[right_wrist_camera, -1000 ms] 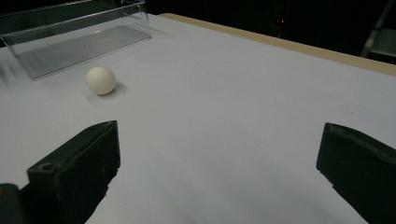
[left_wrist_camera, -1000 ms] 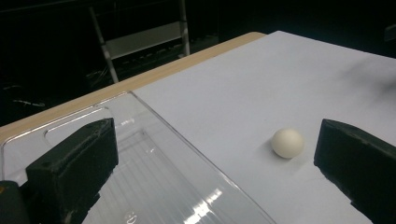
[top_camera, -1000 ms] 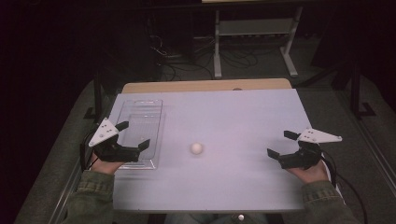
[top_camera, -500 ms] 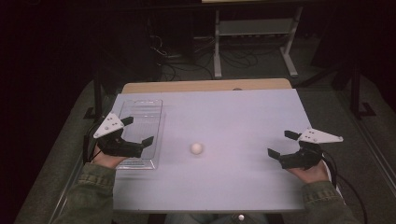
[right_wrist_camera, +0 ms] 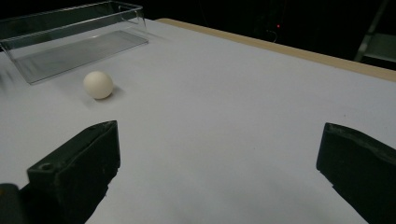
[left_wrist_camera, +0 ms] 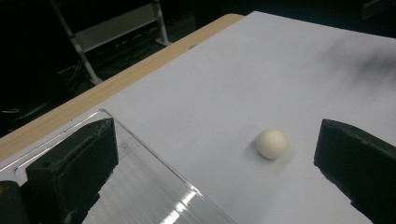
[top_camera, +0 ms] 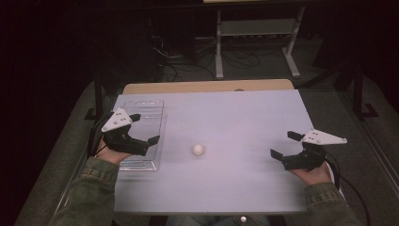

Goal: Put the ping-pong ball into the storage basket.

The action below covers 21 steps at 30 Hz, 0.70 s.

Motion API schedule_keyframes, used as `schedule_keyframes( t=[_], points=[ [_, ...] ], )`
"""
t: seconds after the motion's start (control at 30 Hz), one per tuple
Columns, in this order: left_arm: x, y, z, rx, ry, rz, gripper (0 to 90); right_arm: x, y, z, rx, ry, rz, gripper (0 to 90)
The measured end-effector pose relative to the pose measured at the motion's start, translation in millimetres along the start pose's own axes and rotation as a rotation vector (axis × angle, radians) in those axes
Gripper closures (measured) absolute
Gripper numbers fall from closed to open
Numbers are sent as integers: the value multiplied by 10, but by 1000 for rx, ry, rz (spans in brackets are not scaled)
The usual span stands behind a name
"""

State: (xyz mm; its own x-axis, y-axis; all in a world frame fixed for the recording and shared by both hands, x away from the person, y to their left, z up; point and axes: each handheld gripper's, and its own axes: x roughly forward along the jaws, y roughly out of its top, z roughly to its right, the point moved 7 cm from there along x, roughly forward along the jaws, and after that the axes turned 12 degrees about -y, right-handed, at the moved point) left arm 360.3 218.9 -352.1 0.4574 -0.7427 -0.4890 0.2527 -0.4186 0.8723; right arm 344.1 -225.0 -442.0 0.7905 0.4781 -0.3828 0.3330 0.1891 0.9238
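Just beside the ball point(top_camera: 198, 149) — clear tray point(top_camera: 157, 123).

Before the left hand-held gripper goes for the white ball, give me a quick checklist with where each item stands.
1. Left hand-held gripper jaws open wide enough for the ball: ok, both jaws stand far apart in the left gripper view.
2. White ball free on the table, nothing touching it: ok.
3. Path from the left hand-held gripper to the ball unobstructed: ok, bare table between them.
4. Clear tray empty and upright to take the ball: ok.
5. Right hand-held gripper out of the way: ok, open at the table's right side, far from the ball.
6. Ball at rest: cannot tell from one moment.
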Motion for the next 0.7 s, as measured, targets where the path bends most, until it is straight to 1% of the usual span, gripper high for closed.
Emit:
schedule_keyframes(
  t=[0.27, 0.5, 0.7],
  points=[
    [83, 64, 14, 21, -27, -39, 0, 1, -3, -1, -2, 0, -1, 0],
    [166, 148, 24, 39, -65, -66, 0, 1, -6, -1, -4, 1, 1, 0],
    [244, 196, 27, 59, -82, -93, 0, -2, -9, 1, 0, 1, 0, 0]
  ],
)
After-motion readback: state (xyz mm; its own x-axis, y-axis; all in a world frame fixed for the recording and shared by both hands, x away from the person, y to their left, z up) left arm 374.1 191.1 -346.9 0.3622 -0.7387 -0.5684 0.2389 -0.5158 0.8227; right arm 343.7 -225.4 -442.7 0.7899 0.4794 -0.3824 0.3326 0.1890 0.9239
